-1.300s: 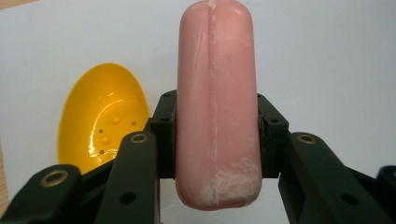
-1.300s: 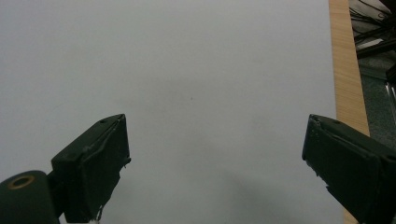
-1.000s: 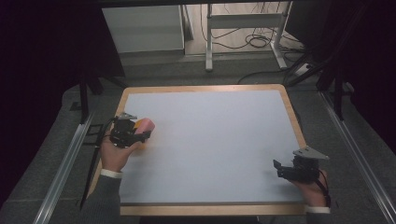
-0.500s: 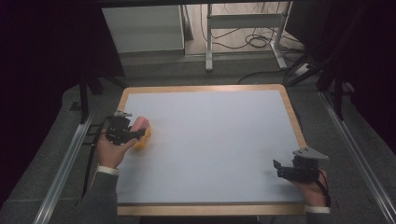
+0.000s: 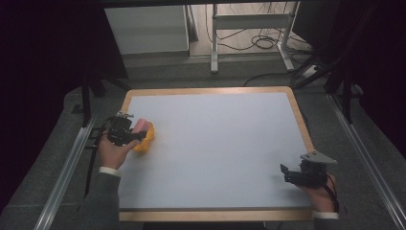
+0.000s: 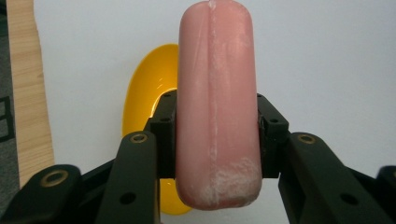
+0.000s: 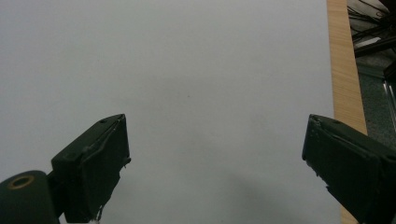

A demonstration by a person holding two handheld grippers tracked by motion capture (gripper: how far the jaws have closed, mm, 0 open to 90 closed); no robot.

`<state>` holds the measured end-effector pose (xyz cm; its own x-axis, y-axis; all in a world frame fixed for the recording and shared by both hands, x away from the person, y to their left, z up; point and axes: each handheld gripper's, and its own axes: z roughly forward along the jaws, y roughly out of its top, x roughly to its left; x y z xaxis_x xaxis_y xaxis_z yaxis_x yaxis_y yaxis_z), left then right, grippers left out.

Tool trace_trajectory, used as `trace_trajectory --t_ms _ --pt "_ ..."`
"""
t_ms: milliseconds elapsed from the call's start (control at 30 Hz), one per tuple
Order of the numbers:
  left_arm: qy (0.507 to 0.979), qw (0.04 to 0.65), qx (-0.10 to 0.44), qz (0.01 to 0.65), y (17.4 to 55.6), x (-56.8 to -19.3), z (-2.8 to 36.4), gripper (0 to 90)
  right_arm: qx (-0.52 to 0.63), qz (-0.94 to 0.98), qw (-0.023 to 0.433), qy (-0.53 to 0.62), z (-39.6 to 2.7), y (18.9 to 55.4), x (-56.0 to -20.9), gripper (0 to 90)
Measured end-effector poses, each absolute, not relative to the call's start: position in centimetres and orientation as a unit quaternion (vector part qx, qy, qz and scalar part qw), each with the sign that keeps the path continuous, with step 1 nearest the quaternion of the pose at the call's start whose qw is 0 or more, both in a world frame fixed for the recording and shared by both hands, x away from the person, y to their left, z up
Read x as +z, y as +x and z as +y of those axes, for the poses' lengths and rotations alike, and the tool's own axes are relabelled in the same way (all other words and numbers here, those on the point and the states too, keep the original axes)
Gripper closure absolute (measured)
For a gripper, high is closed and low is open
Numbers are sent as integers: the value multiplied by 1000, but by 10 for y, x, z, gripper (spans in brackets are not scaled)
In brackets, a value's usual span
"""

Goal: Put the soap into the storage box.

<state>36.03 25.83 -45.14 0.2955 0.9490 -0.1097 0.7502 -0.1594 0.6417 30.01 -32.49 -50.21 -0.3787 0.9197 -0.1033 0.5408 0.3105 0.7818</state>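
Starting at the left side of the table (image 5: 215,143): the left gripper (image 5: 136,136) has its jaws clamped on a pink sausage-shaped thing (image 6: 217,107), pads squeezing it from both sides around its lower half, and it's hanging right over a yellow bowl (image 6: 149,93) that sits near the left edge of the white tabletop. Looks to me like the sausage is about to go into the bowl. If I were doing it, I'd line the long side of the sausage up with the bowl's hollow, get low so it doesn't bounce off the rim, and only then let the jaws go, since it's round and will probably roll. Over on the right, the right gripper (image 5: 287,173) sits near the front right corner with jaws spread wide, holding nothing, just bare tabletop in front of it.
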Motion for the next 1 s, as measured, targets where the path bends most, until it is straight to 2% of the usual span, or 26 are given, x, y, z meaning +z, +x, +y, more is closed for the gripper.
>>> trace_trajectory --t_ms 1000 --pt "744 271 143 594 377 -487 264 585 332 760 280 483 -325 301 -504 72"
